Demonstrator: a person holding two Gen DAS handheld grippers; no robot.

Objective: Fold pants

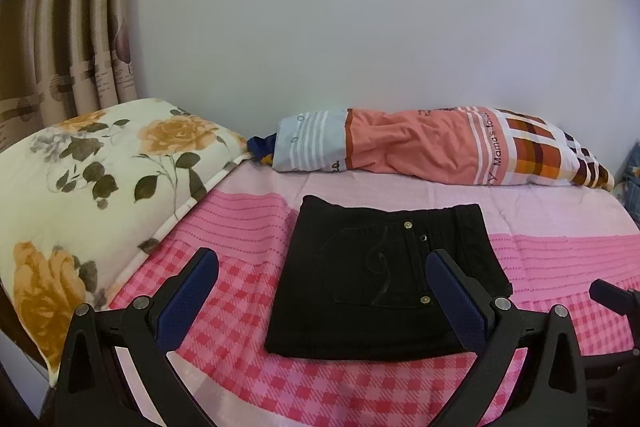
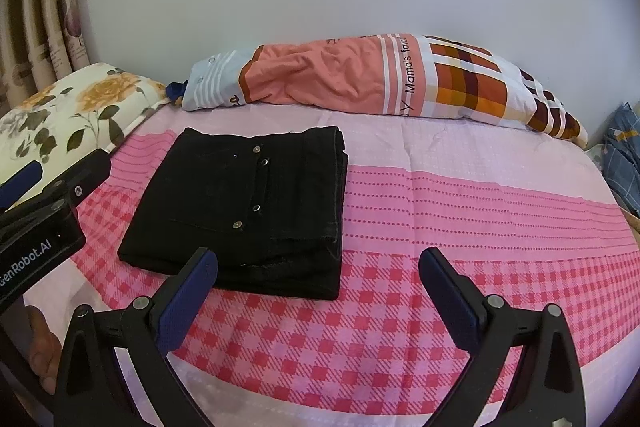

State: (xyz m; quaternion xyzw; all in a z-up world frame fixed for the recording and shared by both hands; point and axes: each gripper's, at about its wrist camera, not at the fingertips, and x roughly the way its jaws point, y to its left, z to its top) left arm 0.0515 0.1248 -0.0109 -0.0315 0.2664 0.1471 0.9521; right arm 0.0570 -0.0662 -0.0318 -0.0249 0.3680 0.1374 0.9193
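Pink checked bedding point(image 1: 248, 379) covered the bed, where the black pants point(image 1: 384, 283) lay folded into a compact square, apparently finished. From the left view, the left gripper point(image 1: 322, 297) hung spread and empty before them. The right view alone showed stacked edges; the right gripper point(image 2: 318, 293) gaped empty too.

We are looking at a home bedroom: a pink checked and striped cotton bedsheet point(image 2: 460, 227) is covering a bed, a cream floral quilt point(image 1: 80, 195) is lying at the left, a long salmon and plaid pillow point(image 2: 380, 79) is resting along the far white wall point(image 1: 360, 7), and beige patterned curtains point(image 1: 72, 27) are hanging far left.
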